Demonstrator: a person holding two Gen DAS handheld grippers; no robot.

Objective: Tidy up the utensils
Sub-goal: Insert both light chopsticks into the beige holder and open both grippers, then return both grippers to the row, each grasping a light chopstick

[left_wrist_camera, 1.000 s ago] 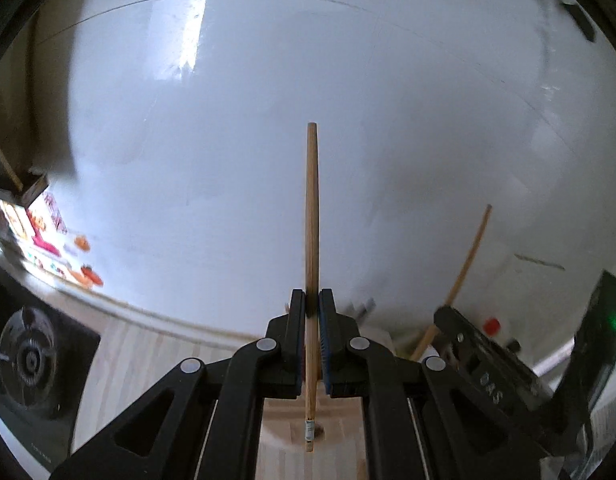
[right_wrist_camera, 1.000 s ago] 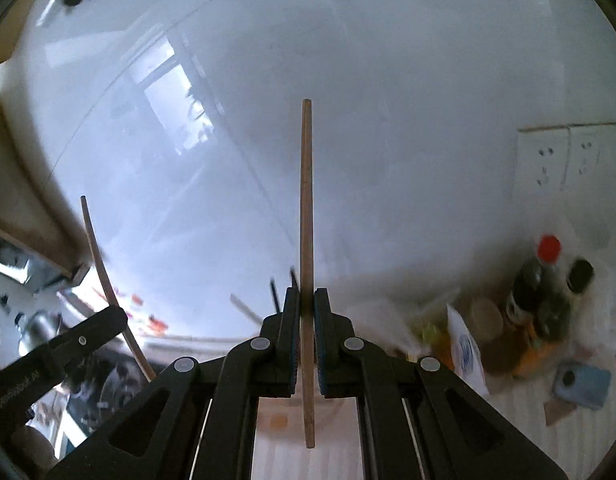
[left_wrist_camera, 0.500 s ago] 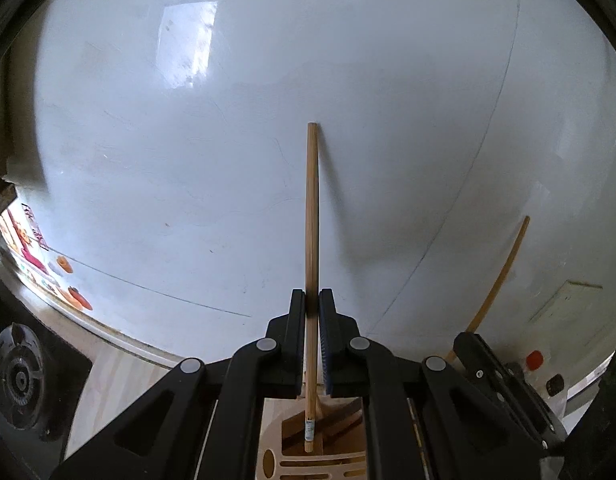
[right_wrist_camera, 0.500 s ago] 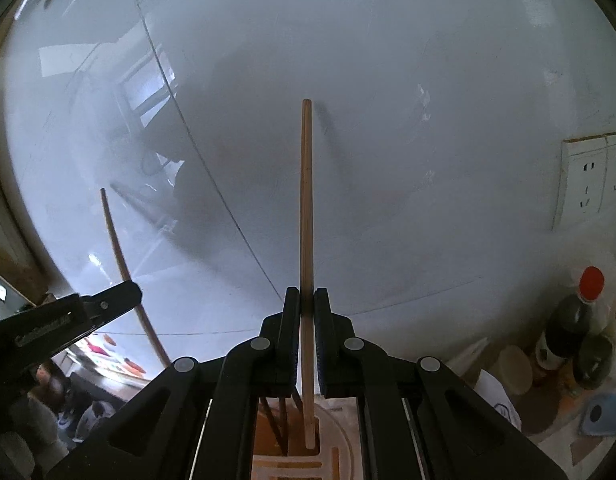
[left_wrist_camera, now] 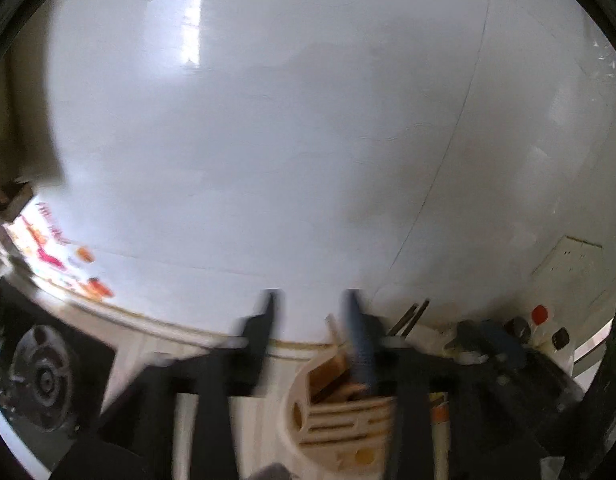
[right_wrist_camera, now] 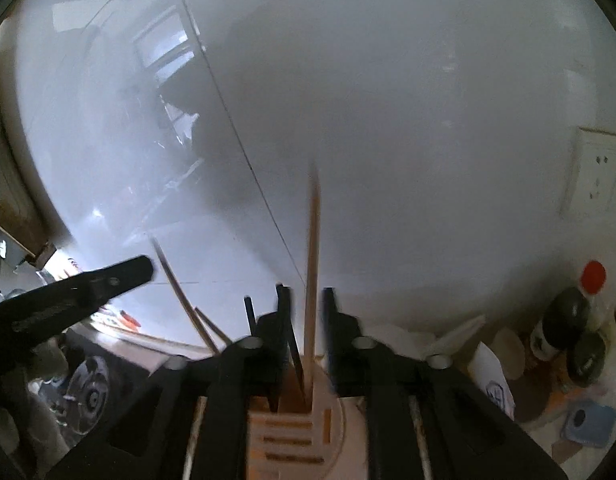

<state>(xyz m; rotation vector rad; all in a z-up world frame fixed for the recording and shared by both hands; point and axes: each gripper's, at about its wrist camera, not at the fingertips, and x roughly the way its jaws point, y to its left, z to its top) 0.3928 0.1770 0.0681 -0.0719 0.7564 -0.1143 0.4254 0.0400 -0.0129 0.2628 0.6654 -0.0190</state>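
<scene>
Dropping chopsticks into the holder [right_wrist_camera: 291, 432] — by the look of it, the release step of the tidy-up, both grippers parted over the same slotted cream cup.

Right gripper [right_wrist_camera: 305, 304]: jaws spread apart, nothing clamped. Between them stands a pale wooden chopstick [right_wrist_camera: 312, 264], upright with a slight lean, its lower end down in a slot of the holder; blurred at the top, so probably sliding or settling. Whether the stick brushes either finger cannot be told. Alongside it in the same cup, a dark chopstick [right_wrist_camera: 285, 320] and a shorter dark one to its left.

Left gripper [left_wrist_camera: 310, 312]: jaws wide open and empty, heavily smeared by motion. Below and between them, the holder [left_wrist_camera: 308, 412] with brown sticks lying low in a compartment. From the right camera, a second pale chopstick [right_wrist_camera: 179, 292] leans steeply beside the left gripper's finger — seemingly let go and tipping into the cup, though its lower end is hidden.

Next, most likely: lifting both grippers straight up and clear without knocking the leaning sticks, then going for any utensils left out. Main risk — a finger catching a chopstick on the way out and flicking it from the cup.
</scene>
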